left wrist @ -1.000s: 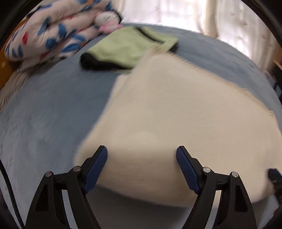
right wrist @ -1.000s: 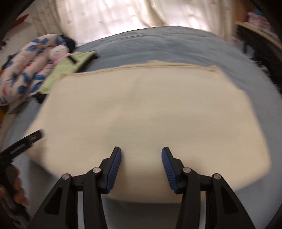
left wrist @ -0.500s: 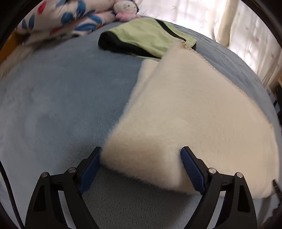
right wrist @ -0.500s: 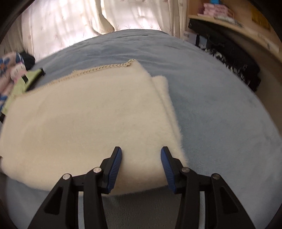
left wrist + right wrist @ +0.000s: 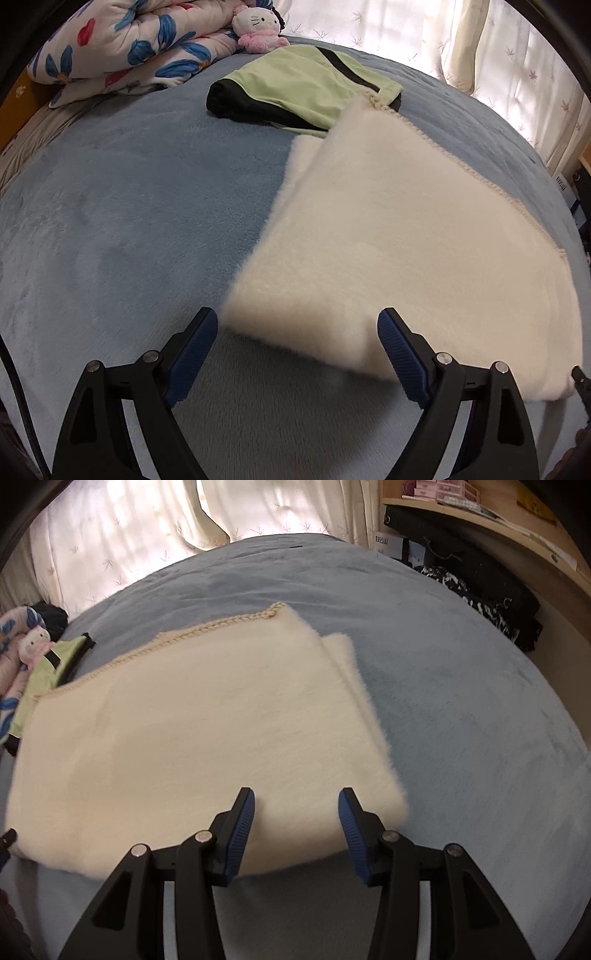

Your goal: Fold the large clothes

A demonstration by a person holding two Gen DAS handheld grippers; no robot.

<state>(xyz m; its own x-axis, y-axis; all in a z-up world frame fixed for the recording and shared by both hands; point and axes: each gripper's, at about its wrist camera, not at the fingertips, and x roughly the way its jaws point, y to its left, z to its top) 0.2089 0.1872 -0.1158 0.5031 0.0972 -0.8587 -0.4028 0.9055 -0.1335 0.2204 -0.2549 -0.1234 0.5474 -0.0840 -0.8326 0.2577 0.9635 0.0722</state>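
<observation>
A cream fluffy cloth (image 5: 406,240) lies folded flat on the blue bed cover (image 5: 129,221), with a crocheted trim along its far edge. My left gripper (image 5: 297,332) stands wide open over the cloth's near left corner. That corner sits between the blue pads (image 5: 192,347) and neither pad presses on it. In the right wrist view the same cloth (image 5: 203,720) fills the middle. My right gripper (image 5: 295,808) hangs half open at its near right corner, with the edge of the cloth between the fingers and no grip on it.
A folded green and black garment (image 5: 306,92) touches the cloth's far left corner. Behind it are a rolled floral quilt (image 5: 129,44) and a pink plush toy (image 5: 258,29). Curtains (image 5: 147,535) line the far side. A shelf (image 5: 480,520) and black bags (image 5: 487,587) stand right of the bed.
Both grippers have slid outward along the cloth's near edge, the left one to the left corner and the right one to the right corner. The left jaws stand a little wider.
</observation>
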